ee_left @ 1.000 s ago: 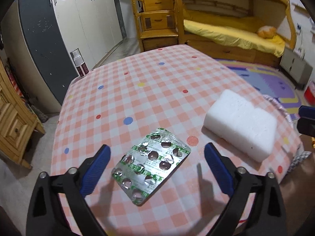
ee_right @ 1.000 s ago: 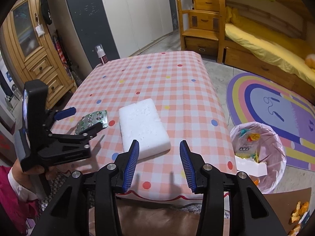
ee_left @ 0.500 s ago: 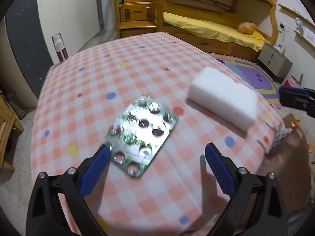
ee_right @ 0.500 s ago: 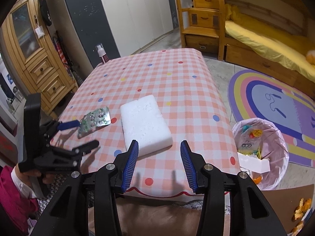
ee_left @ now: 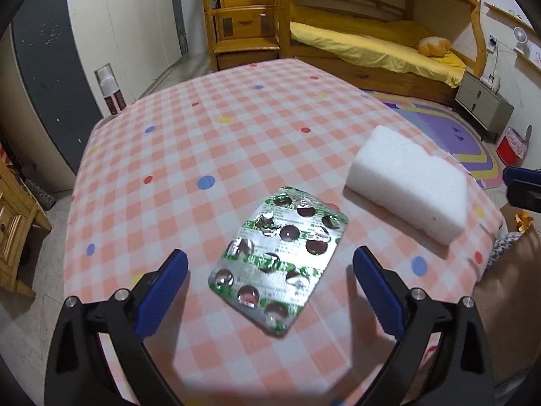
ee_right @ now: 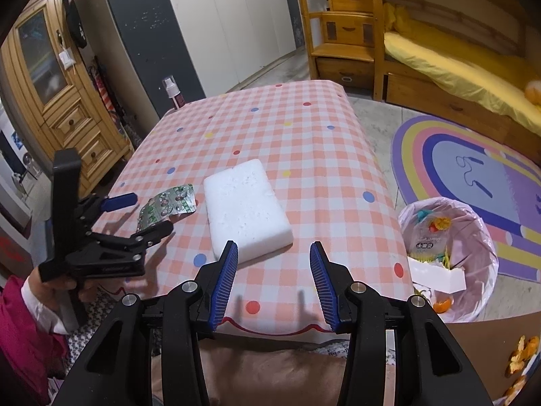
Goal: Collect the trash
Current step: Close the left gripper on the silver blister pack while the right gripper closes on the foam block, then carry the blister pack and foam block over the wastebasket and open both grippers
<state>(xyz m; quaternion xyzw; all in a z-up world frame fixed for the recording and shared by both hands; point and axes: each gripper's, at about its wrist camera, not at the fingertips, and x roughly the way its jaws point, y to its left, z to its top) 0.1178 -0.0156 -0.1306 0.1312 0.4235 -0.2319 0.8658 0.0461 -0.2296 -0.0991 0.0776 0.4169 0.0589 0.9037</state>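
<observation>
A used silver and green blister pack [ee_left: 279,258] lies flat on the pink checked tablecloth [ee_left: 216,135]. My left gripper [ee_left: 270,277] is open, its blue fingers on either side of the pack's near end, not touching it. The pack also shows in the right wrist view [ee_right: 167,203], with the left gripper [ee_right: 142,213] around it. A white foam block [ee_left: 407,182] lies to the right of the pack; in the right wrist view the block [ee_right: 245,208] is just ahead of my open, empty right gripper [ee_right: 274,275]. A pink-lined trash bin [ee_right: 446,257] with trash stands on the floor at the right.
A spray bottle [ee_left: 110,91] stands at the table's far left corner. A wooden bunk bed [ee_left: 355,34] and stairs with drawers stand behind the table. A rainbow rug [ee_right: 473,169] and orange peels [ee_right: 522,358] lie on the floor. A wooden cabinet [ee_right: 57,101] stands to the left.
My left gripper has shifted and settled over the blister pack's near end, which now sits between its open fingers. My right gripper has barely moved.
</observation>
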